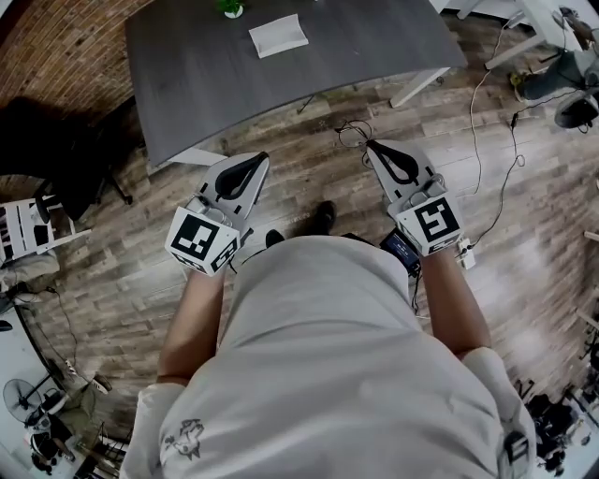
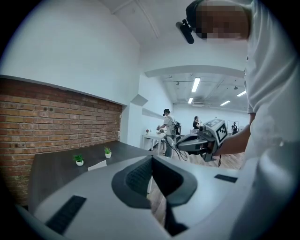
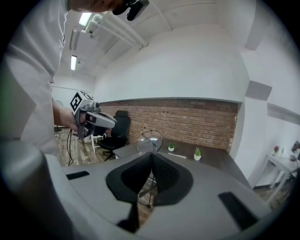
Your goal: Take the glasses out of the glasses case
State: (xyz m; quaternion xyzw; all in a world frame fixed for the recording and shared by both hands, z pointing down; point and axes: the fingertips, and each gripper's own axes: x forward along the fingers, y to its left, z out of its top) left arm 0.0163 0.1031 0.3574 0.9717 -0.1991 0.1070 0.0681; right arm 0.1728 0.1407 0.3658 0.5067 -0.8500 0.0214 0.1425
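A white flat glasses case (image 1: 278, 36) lies shut on the far part of the dark grey table (image 1: 206, 84); no glasses show. In the left gripper view the case (image 2: 97, 165) sits near two small plants. My left gripper (image 1: 261, 160) and right gripper (image 1: 371, 146) hang over the wooden floor, short of the table's near edge, both pointing toward it. The left gripper (image 2: 151, 157) is shut with nothing in it, and so is the right gripper (image 3: 151, 154). Each one shows in the other's view: the right gripper (image 2: 180, 143) and the left gripper (image 3: 105, 120).
A small green plant (image 1: 230, 8) stands at the table's far edge. A black office chair (image 1: 89, 173) is left of the table, with a fan (image 3: 150, 140) close by. Cables (image 1: 487, 112) trail across the floor on the right. People stand at tables (image 2: 167, 124) far off.
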